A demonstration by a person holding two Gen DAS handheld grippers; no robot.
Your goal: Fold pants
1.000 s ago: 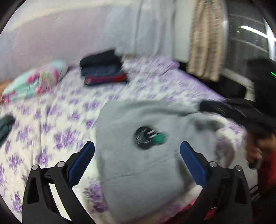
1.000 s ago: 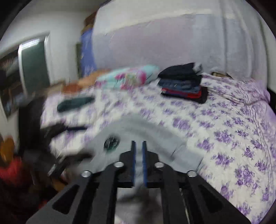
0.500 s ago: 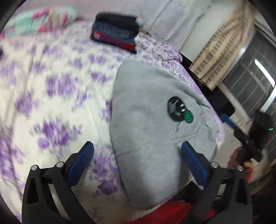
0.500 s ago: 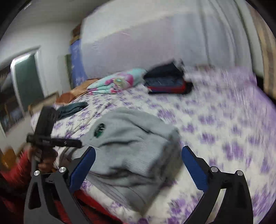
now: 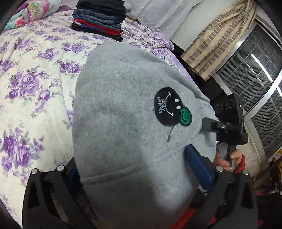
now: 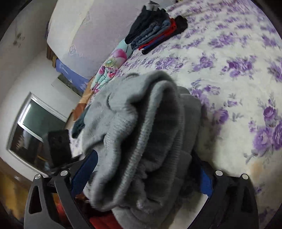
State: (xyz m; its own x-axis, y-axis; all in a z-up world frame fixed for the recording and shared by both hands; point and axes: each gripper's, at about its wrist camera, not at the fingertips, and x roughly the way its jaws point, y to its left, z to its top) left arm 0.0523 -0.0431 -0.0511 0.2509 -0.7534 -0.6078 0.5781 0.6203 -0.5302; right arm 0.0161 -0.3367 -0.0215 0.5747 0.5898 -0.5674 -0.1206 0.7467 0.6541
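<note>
On the near edge of the bed (image 5: 26,98), with its purple-flowered cover, lie the folded grey pants (image 5: 123,112), black smiley patch facing up. The left gripper (image 5: 141,169) stands wide open around their near end, blue pads clear of the cloth. The right gripper (image 6: 148,169) has its jaws closing, the bunched ribbed end of the pants between them, pads not pressing. 1 stack of folded clothes (image 5: 100,15) sits far back beside a floral pillow (image 5: 30,12)

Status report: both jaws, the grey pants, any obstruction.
Left gripper wide, right gripper closing, neither pressing yet. Grey pants folded on the bed, bunched between both sets of jaws. Folded clothes stack well clear.
</note>
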